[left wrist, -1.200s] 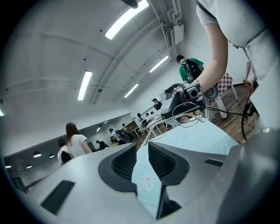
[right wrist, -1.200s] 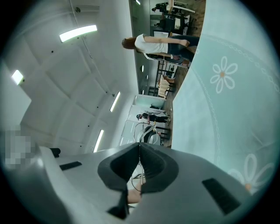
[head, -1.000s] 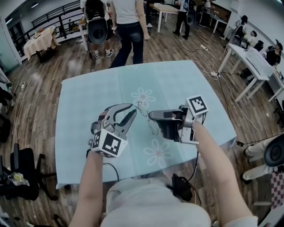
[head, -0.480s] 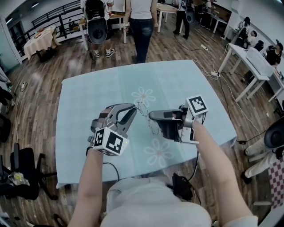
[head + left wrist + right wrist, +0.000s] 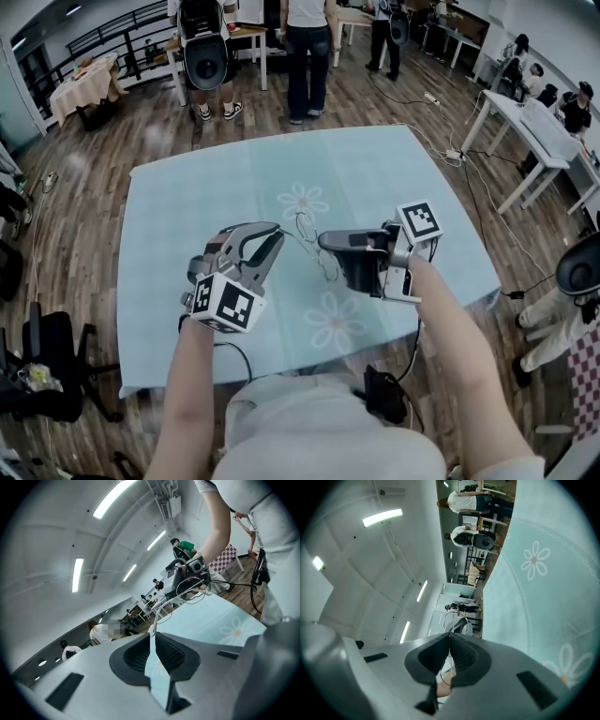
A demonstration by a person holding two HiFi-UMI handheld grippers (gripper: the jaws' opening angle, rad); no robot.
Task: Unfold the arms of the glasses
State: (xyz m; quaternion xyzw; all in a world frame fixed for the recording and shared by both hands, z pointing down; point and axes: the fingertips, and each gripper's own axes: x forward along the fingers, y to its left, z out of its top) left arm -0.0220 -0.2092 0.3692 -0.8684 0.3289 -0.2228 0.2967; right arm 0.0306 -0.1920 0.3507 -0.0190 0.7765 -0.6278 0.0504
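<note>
holding the glasses [image 5: 315, 246] up over the table [image 5: 187, 197] between both tools, the person has the thin wire frame caught at two places. the left gripper [image 5: 275, 234] comes in from the left of the head view with its tips beside the upper lens. in the left gripper view the left gripper [image 5: 151, 637] has its jaws drawn nearly together on the end of one slim arm [image 5: 164, 609] of the glasses. they have just been closing, and that arm runs out from between the ribbed pads [image 5: 171, 654] toward the rest of the frame [image 5: 190, 587]. the right gripper [image 5: 324, 244] reaches in level from the right. in its own view the right gripper [image 5: 450, 637] has its jaws pressed together on a thin piece of the wire frame [image 5: 455, 620], whose loops show just past the tips. the two tips are near each other but not touching, with the glasses spanning the gap. the glasses hang clear of the pale blue cloth [image 5: 394, 178], above a spot between two printed flowers [image 5: 303, 200]. beyond the far edge of the table, people [image 5: 306, 52] stand on the wooden floor [image 5: 94, 159].
</note>
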